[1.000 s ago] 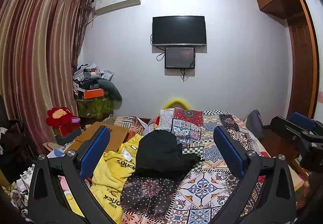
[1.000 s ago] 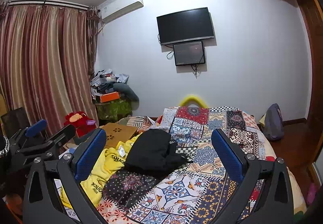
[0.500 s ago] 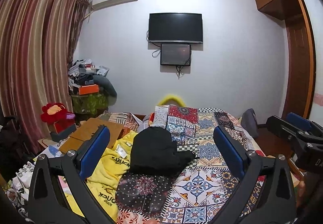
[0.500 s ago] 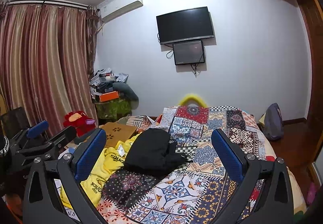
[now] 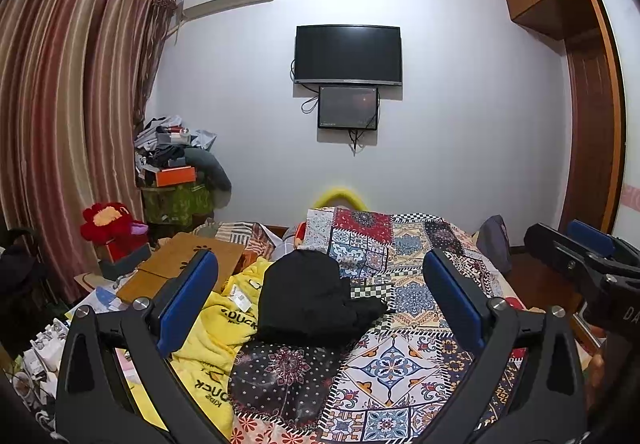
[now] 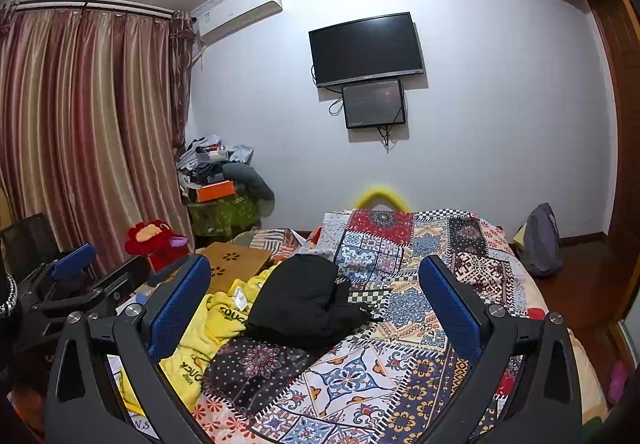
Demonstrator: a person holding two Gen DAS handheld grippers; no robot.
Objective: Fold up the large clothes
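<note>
A black garment lies bunched in a heap on the patchwork bedspread; it also shows in the right wrist view. A yellow garment with black lettering lies crumpled at its left, also in the right wrist view. My left gripper is open and empty, held above the near end of the bed, well short of the clothes. My right gripper is open and empty at the same distance. Each gripper shows at the edge of the other's view.
A wooden lap desk and a red plush toy sit left of the bed. A cluttered stand is in the corner by the curtains. A TV hangs on the far wall. A bag stands on the floor at right.
The left gripper's view has shifted slightly right, so the room sits further left in it. The right gripper has barely moved. The clothes lie as before.
</note>
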